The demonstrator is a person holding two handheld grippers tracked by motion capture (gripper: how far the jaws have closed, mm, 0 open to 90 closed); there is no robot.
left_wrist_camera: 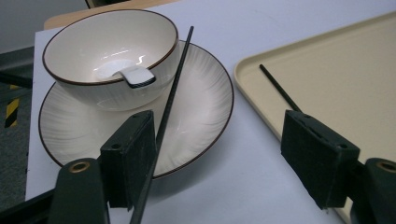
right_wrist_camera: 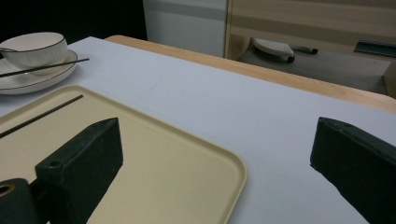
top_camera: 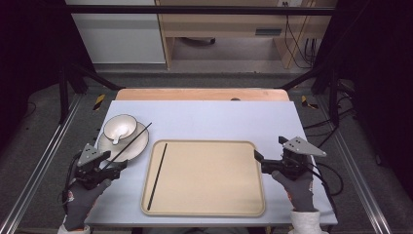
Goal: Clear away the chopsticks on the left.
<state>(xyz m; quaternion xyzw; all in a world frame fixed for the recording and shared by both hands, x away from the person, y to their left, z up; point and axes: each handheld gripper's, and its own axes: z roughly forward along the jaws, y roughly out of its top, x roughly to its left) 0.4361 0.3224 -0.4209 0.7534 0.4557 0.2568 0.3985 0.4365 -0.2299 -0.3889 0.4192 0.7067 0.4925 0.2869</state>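
A white bowl with a white spoon in it stands on a white ribbed plate at the table's left. One black chopstick lies slanted across the plate, its near end running along the inner face of one jaw of my left gripper, which is open wide. A second chopstick lies along the left side of the beige tray. My right gripper hangs open over the tray's right edge, holding nothing.
The table carries a pale blue mat with a wooden strip along its far edge. Beyond the table are a shelf unit and cables on the floor. The tray's middle and right hold nothing.
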